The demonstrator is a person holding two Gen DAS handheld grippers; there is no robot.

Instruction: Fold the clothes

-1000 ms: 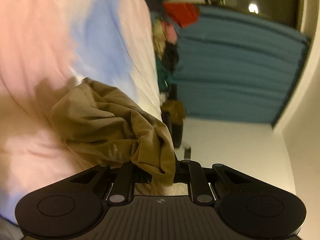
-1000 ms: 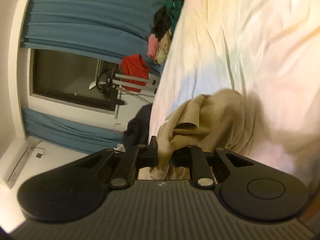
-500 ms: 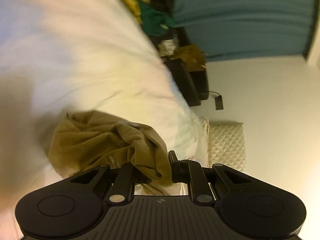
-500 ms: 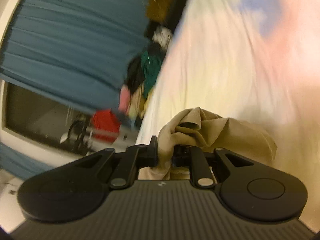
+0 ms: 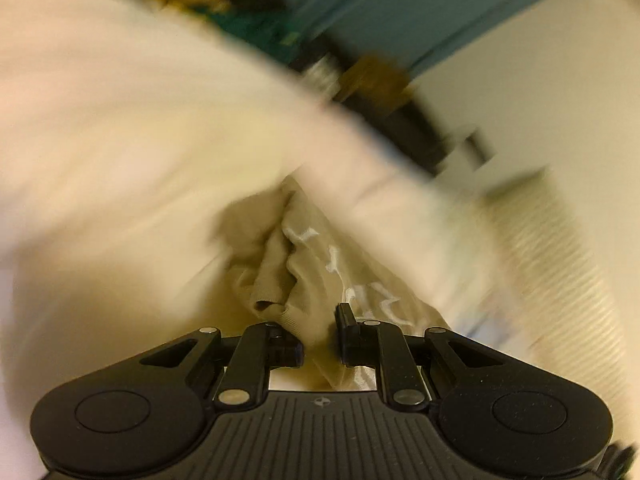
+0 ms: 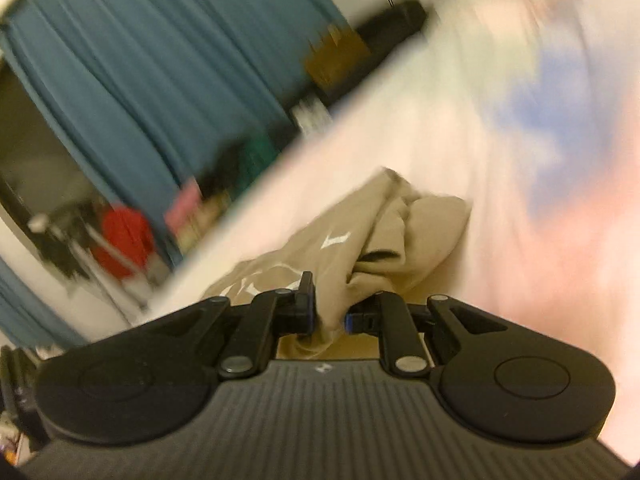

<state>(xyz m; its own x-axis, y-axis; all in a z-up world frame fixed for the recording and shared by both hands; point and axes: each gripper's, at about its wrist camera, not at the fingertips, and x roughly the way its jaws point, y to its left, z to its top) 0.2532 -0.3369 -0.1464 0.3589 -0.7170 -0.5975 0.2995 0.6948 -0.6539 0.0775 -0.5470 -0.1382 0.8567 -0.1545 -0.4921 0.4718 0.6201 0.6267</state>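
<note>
A tan garment [image 5: 316, 272] with white lettering hangs bunched over a pale bed sheet [image 5: 132, 140]. My left gripper [image 5: 320, 332] is shut on one edge of it, with cloth pinched between the black fingers. In the right wrist view the same tan garment [image 6: 360, 232] stretches forward from my right gripper [image 6: 330, 312], which is shut on another edge. The cloth is crumpled between the two grips, and the white print shows on its upper side. Both views are blurred by motion.
The sheet [image 6: 540, 168] has blue and pink patches. A teal curtain [image 6: 140, 72] hangs behind the bed. A pile of coloured clothes [image 5: 224, 4] lies at the bed's far edge. A red item [image 6: 124, 236] hangs on a rack. A quilted white panel [image 5: 560, 264] stands by the wall.
Both grippers have swung sideways and rolled toward level while keeping hold of the tan garment. The garment has turned over, so its white print now shows.
</note>
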